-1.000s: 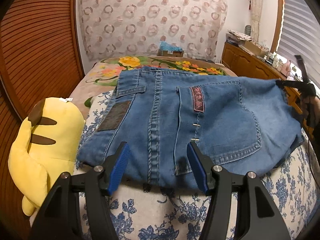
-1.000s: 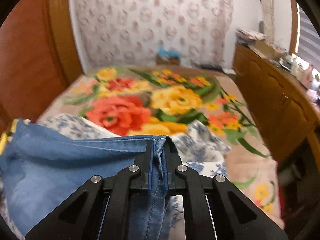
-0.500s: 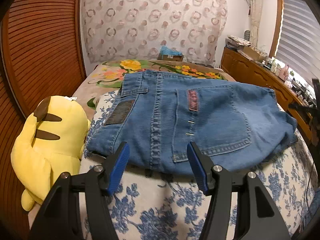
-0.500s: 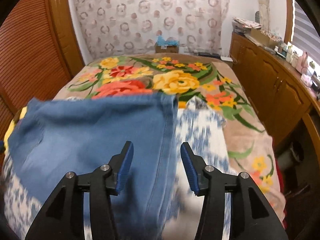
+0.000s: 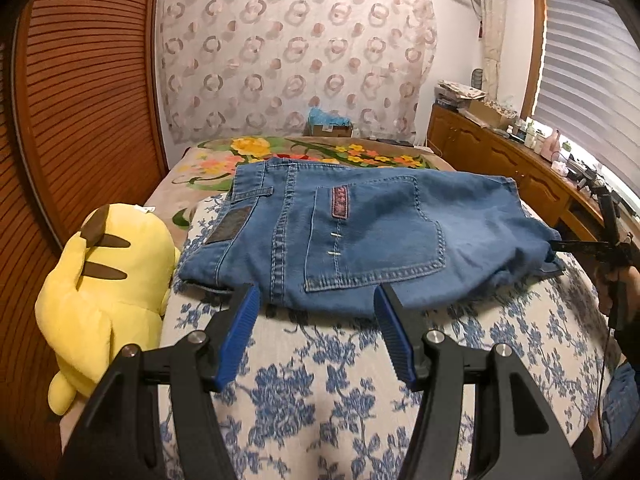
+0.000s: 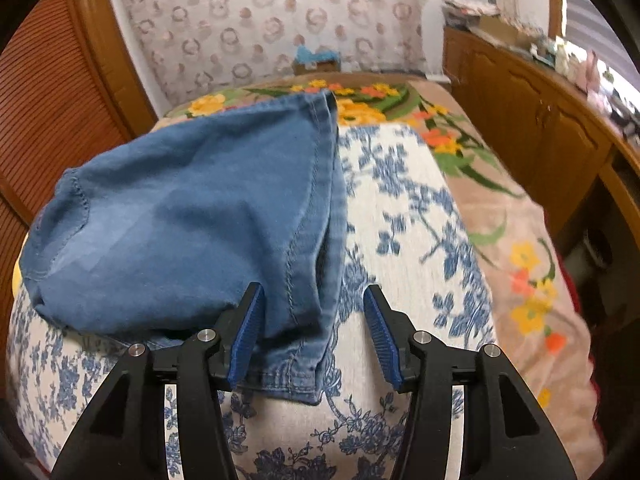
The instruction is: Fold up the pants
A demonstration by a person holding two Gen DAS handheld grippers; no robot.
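The blue denim pants (image 5: 360, 232) lie folded flat on the blue-flowered white cloth (image 5: 320, 380), back pocket up, waistband to the left. My left gripper (image 5: 318, 304) is open and empty, just short of the pants' near edge. In the right wrist view the folded leg end (image 6: 192, 220) lies on the cloth. My right gripper (image 6: 312, 300) is open, its jaws either side of the lower hem corner, not gripping it. The right gripper also shows at the far right of the left wrist view (image 5: 608, 248).
A yellow plush toy (image 5: 104, 276) lies to the left of the pants. A floral blanket (image 6: 500, 200) covers the bed beyond and to the right. A wooden dresser (image 6: 540, 112) runs along the right. A slatted wooden wall (image 5: 80, 100) stands on the left.
My right gripper has opened and let go of the denim, which now lies on the cloth. Both grippers have drawn back from the pants.
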